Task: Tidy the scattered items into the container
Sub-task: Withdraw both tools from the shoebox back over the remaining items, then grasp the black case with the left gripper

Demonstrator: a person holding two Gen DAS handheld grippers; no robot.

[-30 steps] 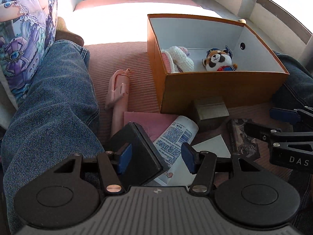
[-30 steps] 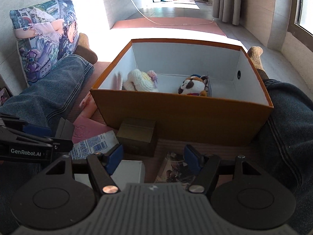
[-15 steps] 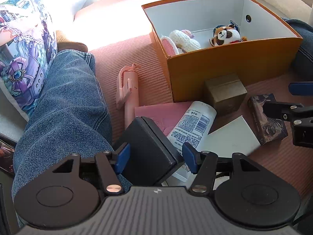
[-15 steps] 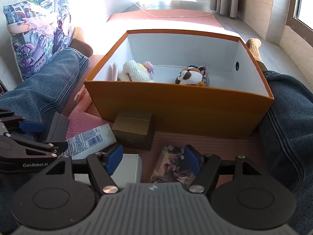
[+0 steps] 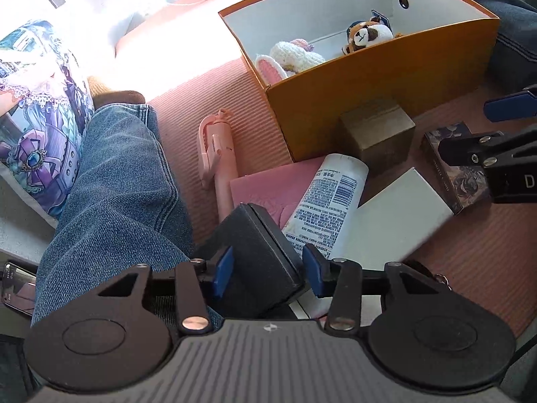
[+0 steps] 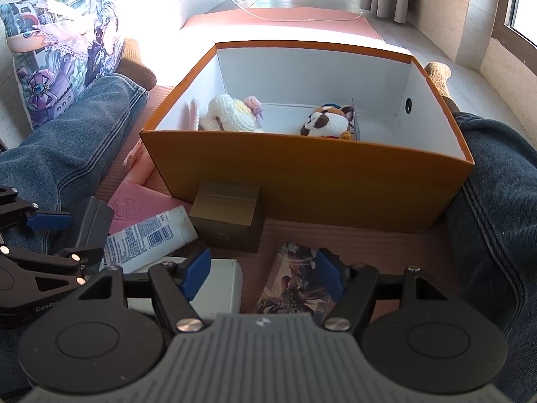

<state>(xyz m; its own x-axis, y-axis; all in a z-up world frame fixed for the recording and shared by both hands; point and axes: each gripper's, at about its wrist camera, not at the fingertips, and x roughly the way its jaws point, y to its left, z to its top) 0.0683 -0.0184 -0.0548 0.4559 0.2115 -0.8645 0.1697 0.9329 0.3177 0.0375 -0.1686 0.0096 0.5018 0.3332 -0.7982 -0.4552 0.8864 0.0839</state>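
Nearby, white tube leans against black box.

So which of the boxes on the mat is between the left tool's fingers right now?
The black box, leaning tilted against the person's jeans. The left tool is closing around it; the brown box, white box and patterned box lie beyond.

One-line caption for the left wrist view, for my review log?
Left gripper closing around a black box beside the orange container, which holds two plush toys.

Black box tilted among scattered items; orange container holds two plush toys.
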